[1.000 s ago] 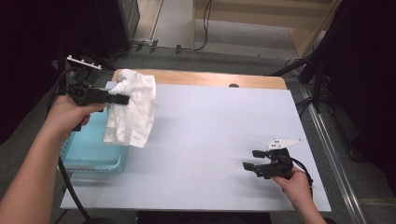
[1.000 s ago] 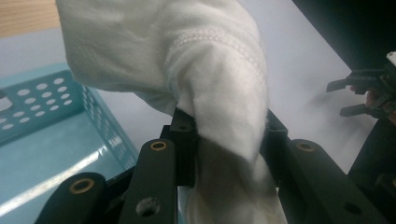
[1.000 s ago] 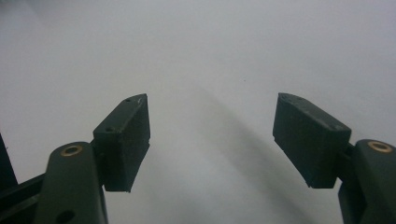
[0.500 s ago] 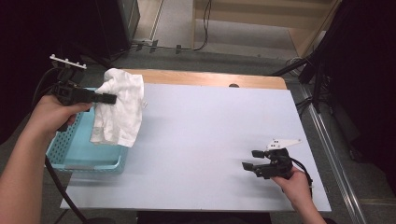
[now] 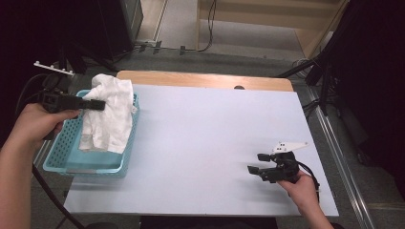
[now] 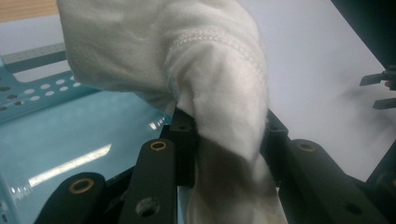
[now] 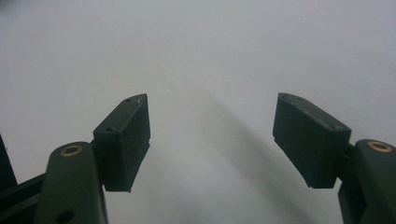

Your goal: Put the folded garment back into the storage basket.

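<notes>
Clamped between the left gripper (image 5: 98, 104) jaws is a white cloth (image 5: 107, 114), bunched at the pads and hanging straight down from them, its long axis vertical over the teal basket (image 5: 62, 164). From the left gripper view, the cloth's (image 6: 205, 70) stitched hem shows just beyond the jaws, with the basket's (image 6: 70, 149) glossy floor below. Across the table (image 5: 215, 138), the right gripper (image 5: 255, 164) rests low, jaws apart; its own view shows bare tabletop (image 7: 201, 56) between the pads.

White cloth (image 5: 109, 114), crumpled, pinched at its top in the left gripper (image 5: 99, 104), hanging over the teal basket (image 5: 57, 160), lower edge maybe touching its rim.
</notes>
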